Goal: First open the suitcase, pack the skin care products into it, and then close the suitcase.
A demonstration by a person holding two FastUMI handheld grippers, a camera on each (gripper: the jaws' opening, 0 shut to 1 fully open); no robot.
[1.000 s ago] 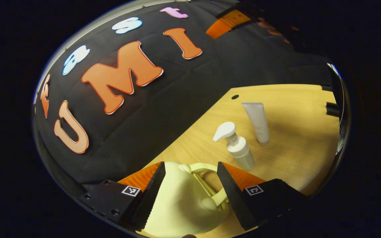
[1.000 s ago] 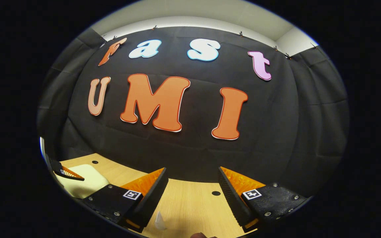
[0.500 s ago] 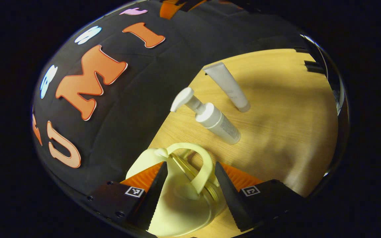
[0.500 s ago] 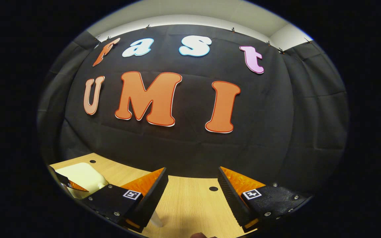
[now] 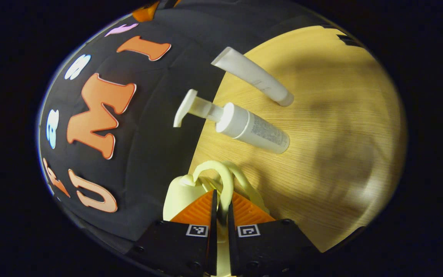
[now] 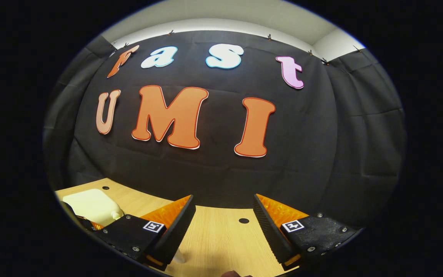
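The pale yellow suitcase (image 5: 178, 194) lies at the table's edge by the wall in the left gripper view. My left gripper (image 5: 221, 194) is shut on its looped handle (image 5: 223, 175), with the strap pinched between both fingers. Beyond the handle a white pump bottle (image 5: 253, 130) and a white tube (image 5: 253, 75) stand on the wooden table (image 5: 329, 154). In the right gripper view my right gripper (image 6: 223, 215) hangs open over the table (image 6: 221, 240) with nothing between its fingers. There the suitcase (image 6: 90, 203) sits at the far left.
The black cloth wall (image 6: 214, 173) rises right behind the table. A small round hole (image 6: 243, 221) marks the tabletop ahead of the right gripper. A small white tip (image 6: 179, 257) shows under its left finger. Bare wood spreads to the right of the bottles (image 5: 344, 127).
My left gripper has gone from open around the suitcase handle to shut on it, rolling and moving forward as it did. The right gripper has barely moved.
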